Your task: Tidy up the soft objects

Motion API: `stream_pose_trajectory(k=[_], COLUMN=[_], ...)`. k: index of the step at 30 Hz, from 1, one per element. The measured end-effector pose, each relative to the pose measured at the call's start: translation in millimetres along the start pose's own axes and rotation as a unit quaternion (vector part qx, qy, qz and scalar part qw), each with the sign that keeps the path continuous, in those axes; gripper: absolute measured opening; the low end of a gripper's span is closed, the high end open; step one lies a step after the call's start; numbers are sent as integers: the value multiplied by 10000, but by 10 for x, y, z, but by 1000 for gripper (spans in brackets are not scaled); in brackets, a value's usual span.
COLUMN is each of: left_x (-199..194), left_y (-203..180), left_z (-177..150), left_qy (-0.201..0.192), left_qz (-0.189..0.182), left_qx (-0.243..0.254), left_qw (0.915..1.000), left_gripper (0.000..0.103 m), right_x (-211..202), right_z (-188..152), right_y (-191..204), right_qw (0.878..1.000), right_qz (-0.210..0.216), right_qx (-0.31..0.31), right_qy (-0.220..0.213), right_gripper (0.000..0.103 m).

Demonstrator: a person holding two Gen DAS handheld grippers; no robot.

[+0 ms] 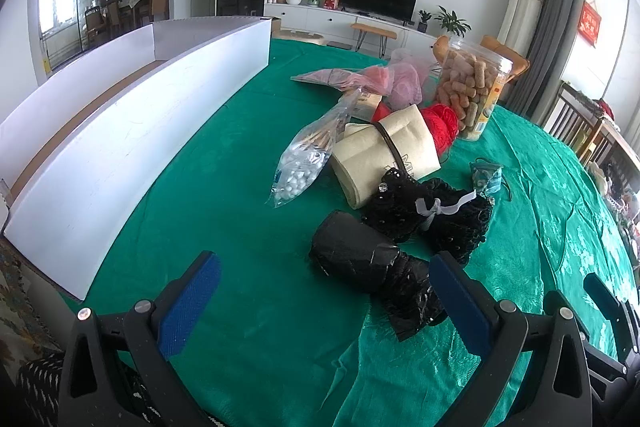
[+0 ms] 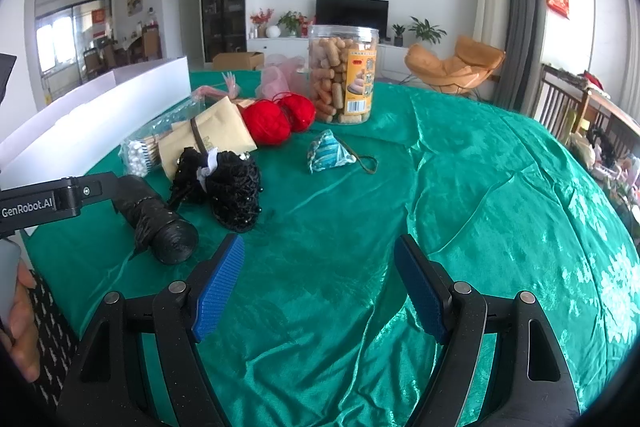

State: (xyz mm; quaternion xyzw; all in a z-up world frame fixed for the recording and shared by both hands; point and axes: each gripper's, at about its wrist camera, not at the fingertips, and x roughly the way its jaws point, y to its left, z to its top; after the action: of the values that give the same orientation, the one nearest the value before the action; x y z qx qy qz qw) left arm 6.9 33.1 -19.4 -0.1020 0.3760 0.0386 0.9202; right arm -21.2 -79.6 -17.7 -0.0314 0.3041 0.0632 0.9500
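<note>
A heap of soft things lies on the green tablecloth [image 1: 248,227]. Nearest is a black bin-bag roll [image 1: 360,263], which also shows in the right wrist view [image 2: 160,223]. Behind it lie a black beaded mesh bundle [image 1: 432,215], a rolled beige cloth bag [image 1: 388,151], red yarn balls [image 2: 276,119], a pink mesh bag [image 1: 400,83] and a small blue pouch [image 2: 328,155]. My left gripper [image 1: 324,303] is open and empty just in front of the roll, its right finger beside it. My right gripper [image 2: 320,287] is open and empty over bare cloth.
A long white open box [image 1: 132,131] runs along the table's left side. A clear jar of biscuits [image 2: 344,75] stands at the back of the heap. A bag of cotton swabs [image 1: 304,163] lies left of the beige bag. Chairs stand at the right.
</note>
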Motion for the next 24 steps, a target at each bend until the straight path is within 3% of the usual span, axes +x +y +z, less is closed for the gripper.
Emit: stream_pose_trajectory(k=[24], left_x=[-64], left_y=[127], left_z=[22], left_qy=[-46], left_qz=[-121], left_qx=[-318], left_qw=[9994], left_gripper=[103], right_x=[123], right_z=[-36], right_y=[145], right_qw=[9978], right_qz=[422], right_qx=[-163], right_qy=[487], right_gripper=[80])
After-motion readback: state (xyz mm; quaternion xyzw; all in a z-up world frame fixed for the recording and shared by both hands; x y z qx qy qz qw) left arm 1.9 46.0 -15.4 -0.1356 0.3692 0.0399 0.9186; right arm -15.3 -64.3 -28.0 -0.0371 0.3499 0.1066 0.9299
